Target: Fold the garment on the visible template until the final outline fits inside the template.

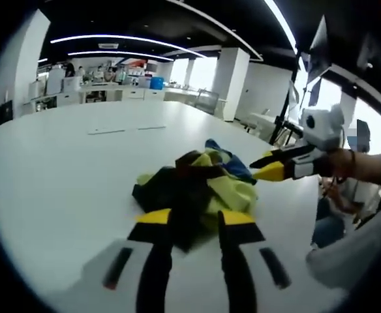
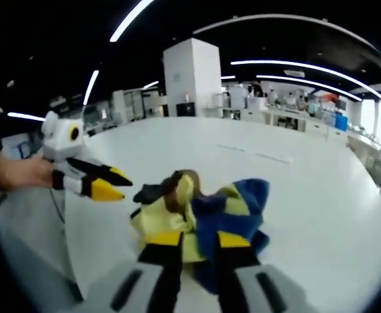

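Yellow, black and blue cloth lies crumpled in a heap on the white table (image 1: pixel 60 189): the garment (image 1: pixel 197 186), bunched just ahead of both my grippers. My left gripper (image 1: pixel 194 222) has its jaws parted, its tips at the near edge of the heap. My right gripper (image 2: pixel 199 240) likewise stands spread, yellow tips over blue folds, gripping nothing.
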Demonstrator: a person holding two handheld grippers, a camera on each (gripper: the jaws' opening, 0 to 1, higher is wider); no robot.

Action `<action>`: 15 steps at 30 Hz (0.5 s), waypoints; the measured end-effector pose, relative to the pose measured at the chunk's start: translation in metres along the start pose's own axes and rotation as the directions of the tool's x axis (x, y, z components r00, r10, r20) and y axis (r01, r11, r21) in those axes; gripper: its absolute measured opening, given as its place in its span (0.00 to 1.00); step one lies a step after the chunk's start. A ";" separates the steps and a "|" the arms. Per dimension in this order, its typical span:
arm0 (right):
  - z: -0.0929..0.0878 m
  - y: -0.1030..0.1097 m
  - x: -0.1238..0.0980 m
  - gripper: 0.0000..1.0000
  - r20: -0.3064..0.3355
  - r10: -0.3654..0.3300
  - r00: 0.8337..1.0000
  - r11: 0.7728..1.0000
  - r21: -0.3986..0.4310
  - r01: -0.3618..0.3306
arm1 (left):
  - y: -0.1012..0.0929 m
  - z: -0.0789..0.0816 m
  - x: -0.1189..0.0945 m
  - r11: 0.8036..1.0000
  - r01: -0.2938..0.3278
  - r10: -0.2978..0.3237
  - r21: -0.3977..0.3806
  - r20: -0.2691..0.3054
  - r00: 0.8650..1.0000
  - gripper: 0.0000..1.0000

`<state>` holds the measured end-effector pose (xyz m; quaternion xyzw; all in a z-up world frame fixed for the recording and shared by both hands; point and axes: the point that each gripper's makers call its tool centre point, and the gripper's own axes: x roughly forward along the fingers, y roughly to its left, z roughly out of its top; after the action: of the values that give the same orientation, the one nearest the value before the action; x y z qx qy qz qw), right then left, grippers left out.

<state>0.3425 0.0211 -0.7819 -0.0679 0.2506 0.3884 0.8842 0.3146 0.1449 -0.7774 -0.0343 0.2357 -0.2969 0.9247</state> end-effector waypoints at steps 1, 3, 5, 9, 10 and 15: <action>-0.001 -0.001 0.002 0.12 0.000 -0.002 1.000 1.000 -0.003 0.002 | -0.001 -0.001 0.002 1.000 0.005 -0.005 0.001 -0.007 1.000 0.19; -0.001 -0.001 0.004 0.11 -0.005 -0.004 1.000 1.000 -0.004 0.004 | 0.001 -0.005 0.006 1.000 0.005 -0.005 0.004 -0.017 1.000 0.17; -0.002 0.000 0.007 0.09 -0.009 -0.004 1.000 1.000 -0.008 0.004 | 0.001 -0.005 0.008 1.000 0.005 -0.004 0.006 -0.021 1.000 0.16; -0.006 0.000 0.011 0.04 -0.015 -0.010 1.000 1.000 -0.016 0.009 | 0.003 -0.007 0.011 1.000 0.005 -0.005 0.001 -0.021 1.000 0.10; -0.006 0.001 0.012 0.02 -0.018 -0.010 1.000 1.000 -0.015 0.010 | 0.003 -0.008 0.012 1.000 0.005 -0.005 0.002 -0.021 1.000 0.09; -0.010 0.000 0.013 0.00 -0.026 -0.018 0.999 1.000 -0.008 0.018 | 0.000 -0.010 0.016 1.000 0.019 -0.019 -0.024 -0.010 1.000 0.02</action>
<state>0.3465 0.0264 -0.7967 -0.0786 0.2603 0.3805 0.8839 0.3215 0.1365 -0.7932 -0.0462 0.2438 -0.3031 0.9201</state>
